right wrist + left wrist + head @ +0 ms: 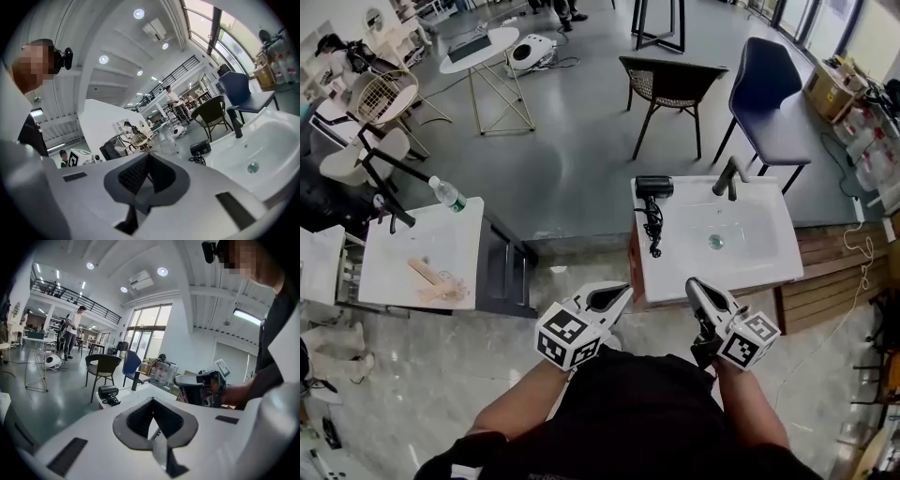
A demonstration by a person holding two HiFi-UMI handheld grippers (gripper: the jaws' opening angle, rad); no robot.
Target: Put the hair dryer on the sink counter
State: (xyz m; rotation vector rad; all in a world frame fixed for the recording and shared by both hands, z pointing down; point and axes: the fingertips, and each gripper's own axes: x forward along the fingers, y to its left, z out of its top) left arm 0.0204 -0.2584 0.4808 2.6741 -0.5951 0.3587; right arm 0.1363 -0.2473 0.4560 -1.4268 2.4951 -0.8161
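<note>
Grey floor (572,159) fills the far half of the head view.

Counters, count 2. One white sink counter (675,272) at right, with a basin sunk into its top. One plain white counter (403,248) at left, well apart from the first.

Chairs, count 2, both standing on the floor beyond the sink counter: one dark wicker chair (670,80) and, to its right, one navy chair (769,94). One round white table (478,52) at far left.

Grippers, count 2, both held near the person and short of the sink counter's near edge. Left gripper (623,289): jaws closed together, nothing between them. Right gripper (694,284): jaws closed together, also empty. Each carries one marker cube.

Hair dryer (653,187), count 1: black, lying on the far left corner of the sink counter, beside the basin. Its cord (652,227) lies bundled just nearer, along the counter's left edge. Neither gripper touches it.

Faucet (729,176), count 1: dark, at the far edge of the basin, to the right of the hair dryer.

Bottle (447,194), count 1: clear, green label, lying at the far right corner of the left counter.
</note>
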